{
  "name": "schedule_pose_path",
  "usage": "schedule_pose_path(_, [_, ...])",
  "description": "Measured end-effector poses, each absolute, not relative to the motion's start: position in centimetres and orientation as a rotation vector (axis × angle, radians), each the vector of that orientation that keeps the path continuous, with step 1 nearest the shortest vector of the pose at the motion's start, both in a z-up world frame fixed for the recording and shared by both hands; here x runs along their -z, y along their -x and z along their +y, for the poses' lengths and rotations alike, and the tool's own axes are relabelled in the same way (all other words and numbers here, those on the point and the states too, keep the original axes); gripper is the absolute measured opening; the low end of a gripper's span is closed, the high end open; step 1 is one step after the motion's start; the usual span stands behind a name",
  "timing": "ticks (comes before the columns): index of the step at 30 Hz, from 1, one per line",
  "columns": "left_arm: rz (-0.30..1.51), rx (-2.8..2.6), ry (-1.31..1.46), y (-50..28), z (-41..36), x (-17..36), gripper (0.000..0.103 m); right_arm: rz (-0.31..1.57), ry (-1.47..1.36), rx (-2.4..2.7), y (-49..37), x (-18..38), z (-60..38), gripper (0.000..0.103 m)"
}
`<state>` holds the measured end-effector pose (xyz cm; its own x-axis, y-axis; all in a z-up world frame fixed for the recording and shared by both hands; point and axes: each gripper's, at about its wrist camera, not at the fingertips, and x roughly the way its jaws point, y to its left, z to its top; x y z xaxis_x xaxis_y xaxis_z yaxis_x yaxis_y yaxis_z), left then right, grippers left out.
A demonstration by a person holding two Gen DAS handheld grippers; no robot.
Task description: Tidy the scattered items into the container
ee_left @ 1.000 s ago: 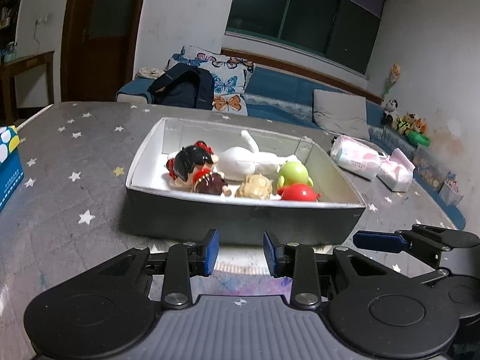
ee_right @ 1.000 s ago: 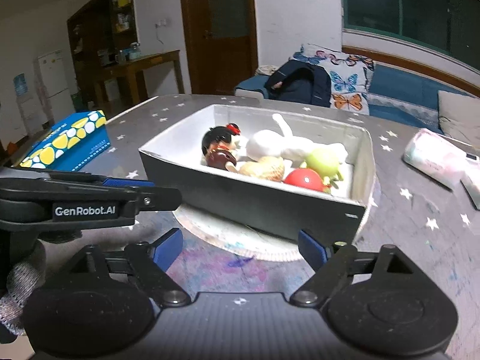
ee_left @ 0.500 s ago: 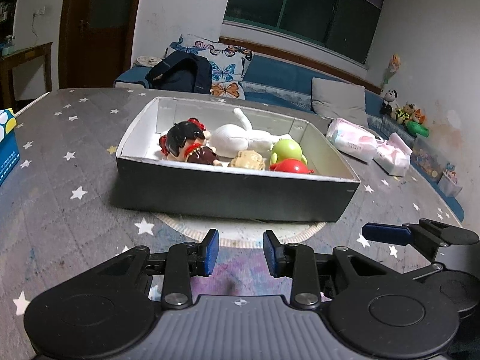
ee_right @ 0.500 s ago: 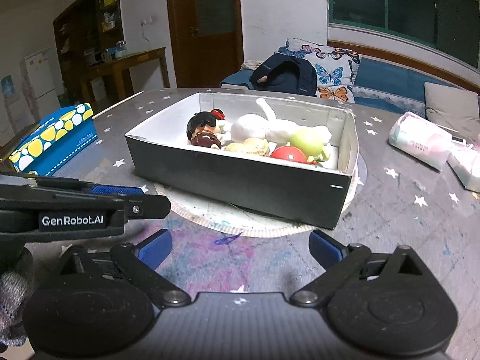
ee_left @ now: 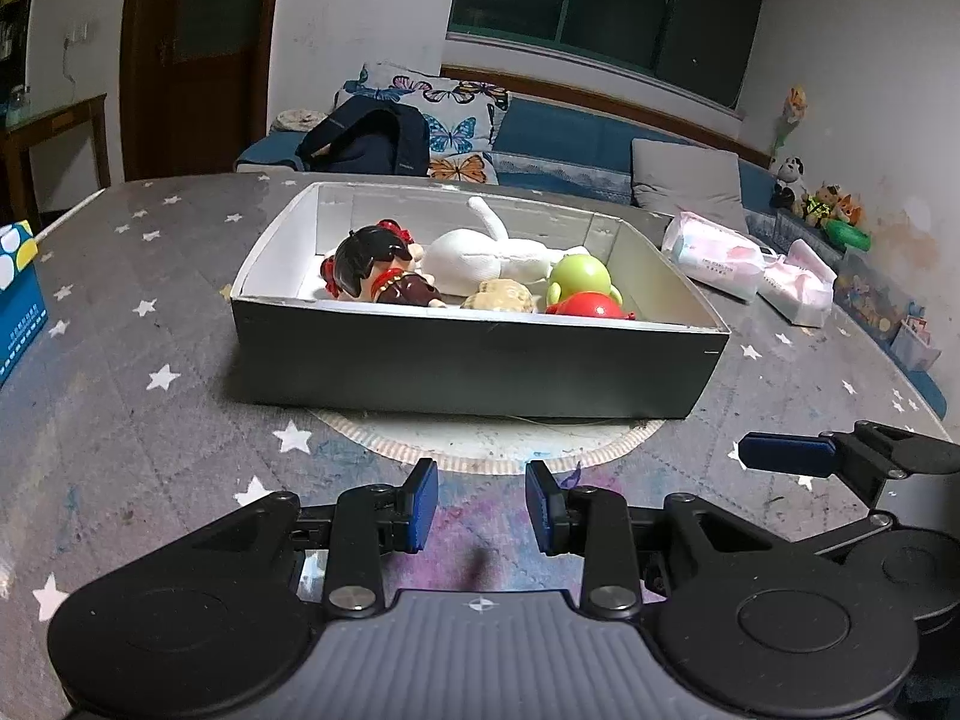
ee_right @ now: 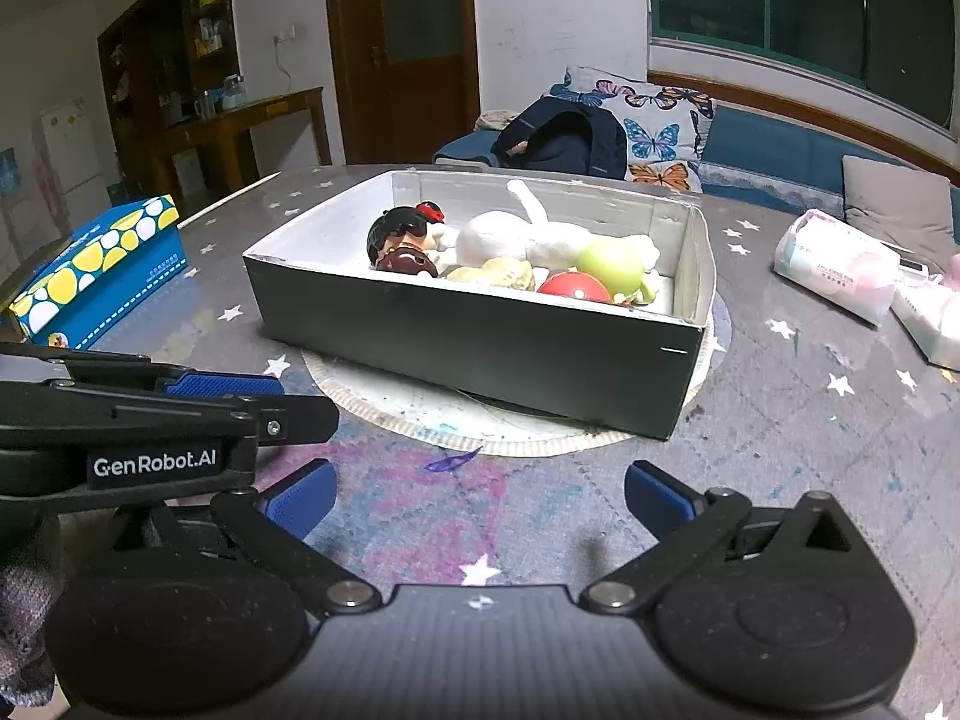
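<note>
1. Left wrist view: my left gripper (ee_left: 480,507) hovers over the star-patterned table (ee_left: 120,420), its blue pads parted by a narrow gap with nothing between them.
2. Straight ahead of those jaws, a little way off, sits the dark box (ee_left: 474,360) on a round mat (ee_left: 480,450).
3. Inside the box lie a dark-haired doll (ee_left: 372,267) on the left, a white plush toy (ee_left: 486,252) behind, a tan toy (ee_left: 501,297) in the middle, and a green ball toy (ee_left: 579,276) touching a red ball toy (ee_left: 585,304) on the right.
4. In the right wrist view, my right gripper (ee_right: 477,498) is spread wide and empty; the box lies ahead of it.
5. Right of my left jaws, beyond the box, lie two tissue packs (ee_left: 717,255).
6. Left of my right jaws stands a blue tissue box (ee_right: 96,267).
</note>
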<state>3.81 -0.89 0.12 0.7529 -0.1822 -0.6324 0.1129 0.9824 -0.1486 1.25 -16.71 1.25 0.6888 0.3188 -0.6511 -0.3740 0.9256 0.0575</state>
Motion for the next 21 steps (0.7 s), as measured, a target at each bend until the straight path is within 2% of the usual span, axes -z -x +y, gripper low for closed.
schedule_pose_path(21, [0.709, 0.111, 0.024, -5.7, -1.3, -0.6, 0.034, 0.739, 0.074, -0.352, -3.3, -1.4, -16.8, 0.103])
